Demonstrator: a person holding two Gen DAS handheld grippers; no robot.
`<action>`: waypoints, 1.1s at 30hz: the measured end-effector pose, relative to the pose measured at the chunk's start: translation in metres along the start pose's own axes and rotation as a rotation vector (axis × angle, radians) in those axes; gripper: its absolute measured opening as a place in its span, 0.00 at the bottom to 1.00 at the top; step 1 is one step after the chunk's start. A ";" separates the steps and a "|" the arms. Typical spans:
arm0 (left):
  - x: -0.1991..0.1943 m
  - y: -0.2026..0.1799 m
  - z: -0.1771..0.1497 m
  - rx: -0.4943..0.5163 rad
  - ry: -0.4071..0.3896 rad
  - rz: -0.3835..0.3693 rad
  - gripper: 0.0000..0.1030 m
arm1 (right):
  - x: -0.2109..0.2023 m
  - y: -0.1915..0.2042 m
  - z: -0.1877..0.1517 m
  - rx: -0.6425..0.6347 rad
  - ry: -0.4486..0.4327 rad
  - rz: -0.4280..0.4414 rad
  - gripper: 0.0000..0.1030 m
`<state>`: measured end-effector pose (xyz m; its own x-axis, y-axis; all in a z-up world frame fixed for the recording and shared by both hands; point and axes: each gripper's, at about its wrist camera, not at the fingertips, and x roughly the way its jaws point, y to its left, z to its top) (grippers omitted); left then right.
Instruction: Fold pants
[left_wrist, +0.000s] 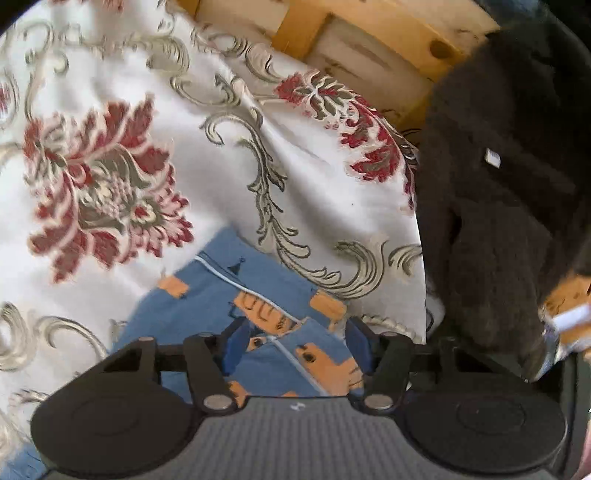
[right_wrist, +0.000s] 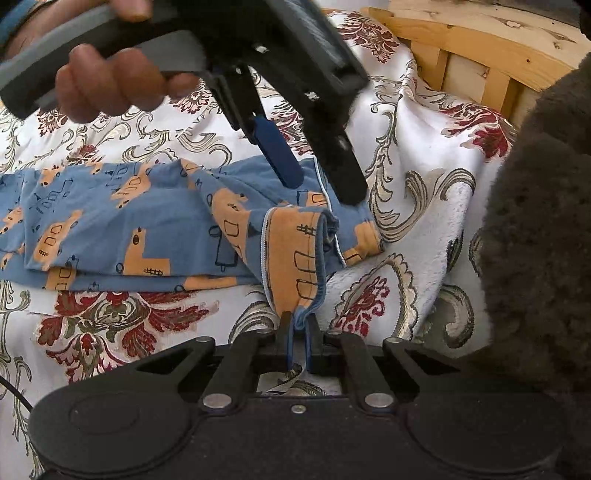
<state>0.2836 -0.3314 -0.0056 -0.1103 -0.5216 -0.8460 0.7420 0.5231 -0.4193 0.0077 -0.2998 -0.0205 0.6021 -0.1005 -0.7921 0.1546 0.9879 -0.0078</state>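
A floral bedspread is carrying the blue pyjama pants near the bed's wooden-frame edge. The right gripper is pinching their hem for folding, while the left gripper is hovering open-jawed above the cloth.

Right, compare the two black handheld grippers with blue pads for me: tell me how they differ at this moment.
The right gripper is pinched shut on a folded edge of the blue pants with orange print; the left gripper stands open over them, pads apart, gripping nothing. The right sits at the pants' near edge; in the right wrist view the left reaches down at the far edge. Both angle downward over the white floral bedspread.
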 end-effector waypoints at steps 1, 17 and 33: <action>0.003 -0.003 0.002 -0.001 0.013 -0.007 0.61 | 0.000 0.000 0.000 -0.002 0.000 0.000 0.06; 0.004 -0.058 0.007 0.013 0.045 0.353 0.00 | -0.023 -0.035 0.008 0.197 -0.188 0.037 0.05; 0.000 -0.030 0.028 -0.041 -0.210 0.406 0.12 | -0.001 -0.050 0.015 0.233 -0.138 -0.011 0.06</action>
<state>0.2801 -0.3659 0.0166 0.3236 -0.3925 -0.8609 0.6703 0.7373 -0.0842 0.0106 -0.3507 -0.0100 0.6984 -0.1417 -0.7016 0.3280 0.9346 0.1378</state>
